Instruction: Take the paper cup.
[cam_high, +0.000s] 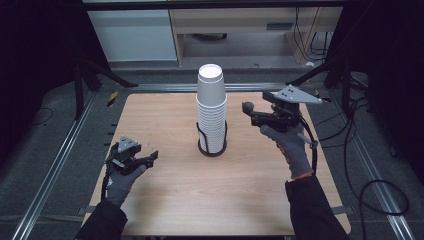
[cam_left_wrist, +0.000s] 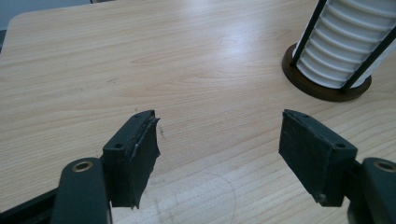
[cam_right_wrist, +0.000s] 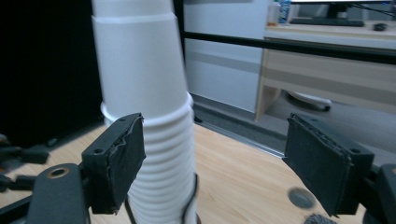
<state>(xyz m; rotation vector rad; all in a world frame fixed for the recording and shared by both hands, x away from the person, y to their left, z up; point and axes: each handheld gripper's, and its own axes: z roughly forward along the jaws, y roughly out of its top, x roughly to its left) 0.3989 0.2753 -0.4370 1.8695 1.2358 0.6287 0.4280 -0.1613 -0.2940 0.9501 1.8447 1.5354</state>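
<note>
— So, starting at the left: what is the left gripper (cam_high: 150, 159) doing?

— It sits low over the wooden table (cam_high: 165, 200), held in a gloved hand, well apart from the cups. Its own view shows the two black jaws standing wide apart, with bare wood between them.

— And in the middle?

— A tall stack of white paper cups (cam_high: 211, 107) stands upright in a black wire holder (cam_high: 212, 150) on a round dark base, near the table's centre. The top cup sticks up clear of the tightly nested rims below it.

— Then the right side?

— The right gripper (cam_high: 247, 107) is raised just beside the stack's upper half, pointing at it but not touching. Its jaws are also apart — in the right gripper view the stack rises behind the left-hand jaw, not between the two.
</note>
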